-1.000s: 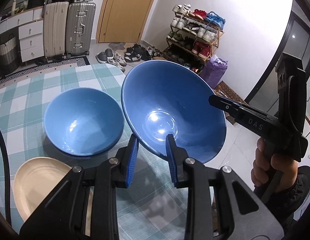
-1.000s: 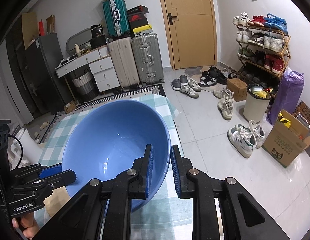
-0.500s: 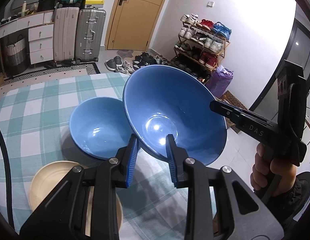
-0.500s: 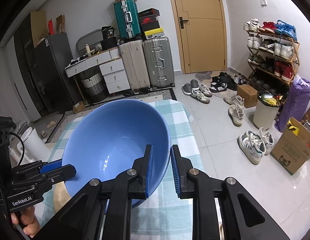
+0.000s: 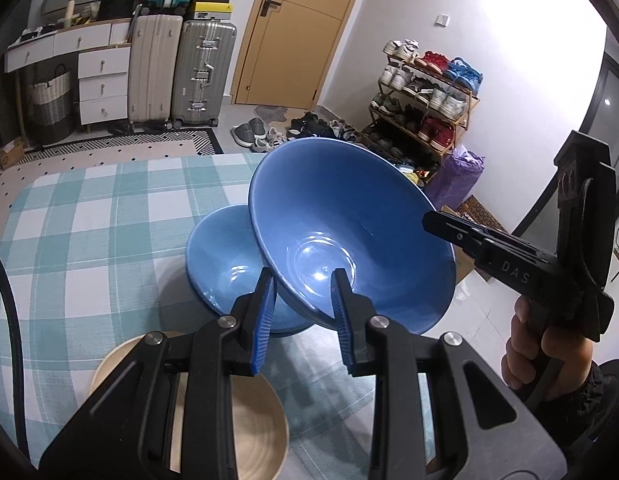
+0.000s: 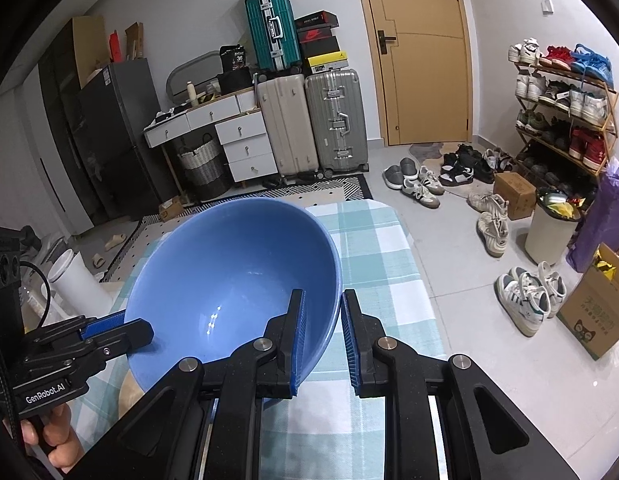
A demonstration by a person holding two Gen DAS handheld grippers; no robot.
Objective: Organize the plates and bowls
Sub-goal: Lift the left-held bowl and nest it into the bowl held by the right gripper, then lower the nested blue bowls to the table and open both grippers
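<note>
Black gripper (image 5: 301, 312) (blue ribbed pads (image 5: 263, 322))

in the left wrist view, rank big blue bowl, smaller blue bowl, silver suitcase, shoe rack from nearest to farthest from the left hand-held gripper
1. Big blue bowl, its rim between the left hand-held gripper fingers.
2. Smaller blue bowl, on the table just behind, slightly left.
3. Silver suitcase and shoe rack: both far, too close to call.

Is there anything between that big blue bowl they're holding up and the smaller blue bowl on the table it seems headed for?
Nothing visible. The big blue bowl, gripped at opposite rims by the left gripper and the right gripper, hangs tilted right over the smaller blue bowl, whose visible inside is empty. The beige plate lies nearer, off to the side.
</note>
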